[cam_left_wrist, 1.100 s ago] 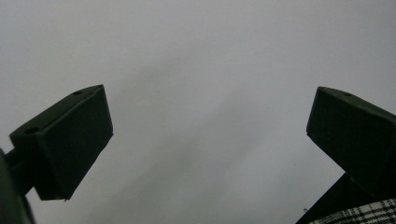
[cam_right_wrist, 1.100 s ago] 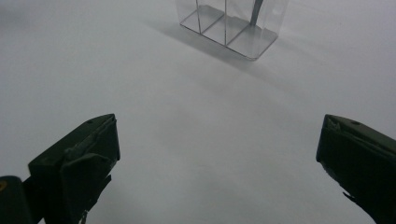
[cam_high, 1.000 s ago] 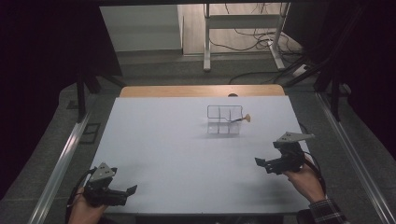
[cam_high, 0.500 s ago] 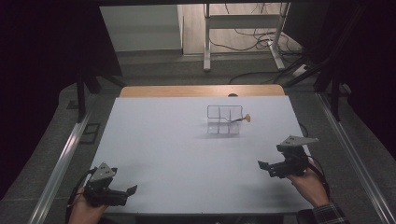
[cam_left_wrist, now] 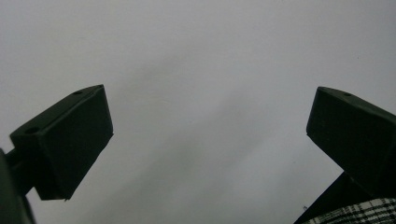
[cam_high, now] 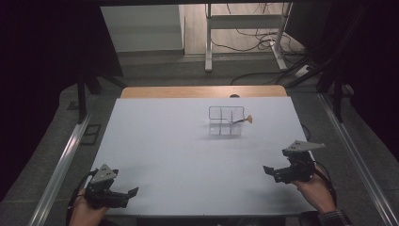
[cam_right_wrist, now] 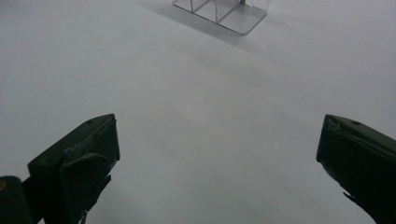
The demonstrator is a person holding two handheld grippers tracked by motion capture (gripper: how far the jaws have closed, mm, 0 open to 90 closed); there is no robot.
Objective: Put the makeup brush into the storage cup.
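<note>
Over the last second the right tool [cam_high: 272, 171] has slid back toward the person's edge of the white tabletop [cam_high: 179, 155] and a little outward, so it now sits lower at the right of the high view than it did, farther from the clear acrylic organizer [cam_high: 227, 122]. The left tool [cam_high: 129, 194] has not moved from the near-left corner. Both tools are wide apart and hold nothing: in the left gripper view the 2 black jaws frame bare tabletop, and in the right gripper view the right tool [cam_right_wrist: 217, 154] frames bare tabletop too, with the organizer's base [cam_right_wrist: 224, 10] well ahead at the top edge. The organizer stands upright past the middle of the tabletop, slightly right of centre, divided into compartments; how many cannot be told for sure. A thin tool with a small orange-brown end [cam_high: 249, 118] leans in it, sticking out over its right rim; it may be a small brush or spoon, too small to tell. The retreat suggests the hands are settling at rest positions, not approaching, so reaching for the organizer and its contents has likely not yet begun.
</note>
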